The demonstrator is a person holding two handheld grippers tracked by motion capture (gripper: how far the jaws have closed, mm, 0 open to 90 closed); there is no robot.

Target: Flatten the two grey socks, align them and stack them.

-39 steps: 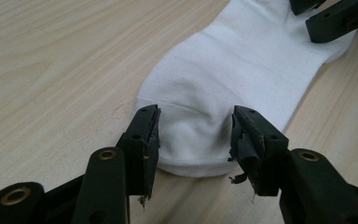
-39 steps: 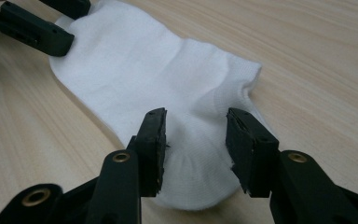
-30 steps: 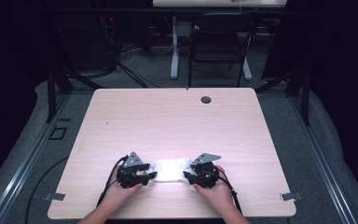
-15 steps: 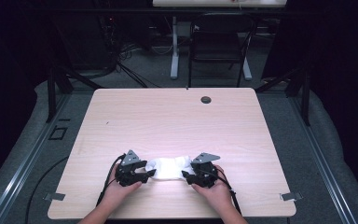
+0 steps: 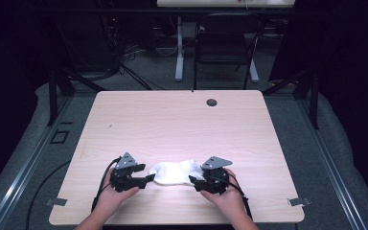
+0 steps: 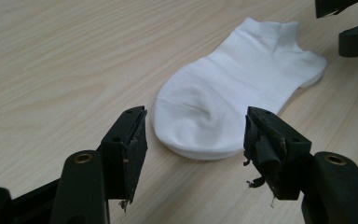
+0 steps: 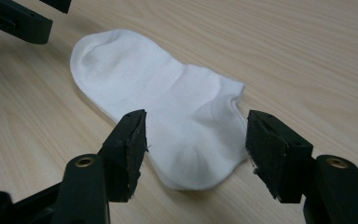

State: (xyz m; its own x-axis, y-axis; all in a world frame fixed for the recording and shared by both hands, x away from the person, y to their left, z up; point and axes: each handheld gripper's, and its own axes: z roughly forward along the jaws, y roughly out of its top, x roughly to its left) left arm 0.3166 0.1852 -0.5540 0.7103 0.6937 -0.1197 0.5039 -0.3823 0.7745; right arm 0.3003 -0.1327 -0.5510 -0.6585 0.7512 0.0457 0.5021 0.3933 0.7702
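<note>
Sock work is at its very start, as far as the pictures let me judge. Largest first: the table (image 5: 182,129), a pale wood top, bare apart from a small dark round fitting (image 5: 212,102) near its far edge. Next in size, a white ankle sock (image 5: 172,171) lies flat on the wood close to the near edge, about midway along it, laid lengthwise between the two hands. It looks smooth and unfolded, rounded toe toward the left gripper (image 6: 193,140) and cuff and heel toward the right gripper (image 7: 196,147).

Both grippers sit low at the sock's two ends. In the left gripper view the jaws stand wide apart with the toe just ahead of them, not yet between the pads. In the right gripper view the jaws are equally wide and flank the heel end; whether the pads touch the cloth I cannot tell, but nothing is pinched.

My reading: the approach is done and both ends are lined up. Gripping each end, then lifting, folding or moving the sock, is all left to do.
</note>
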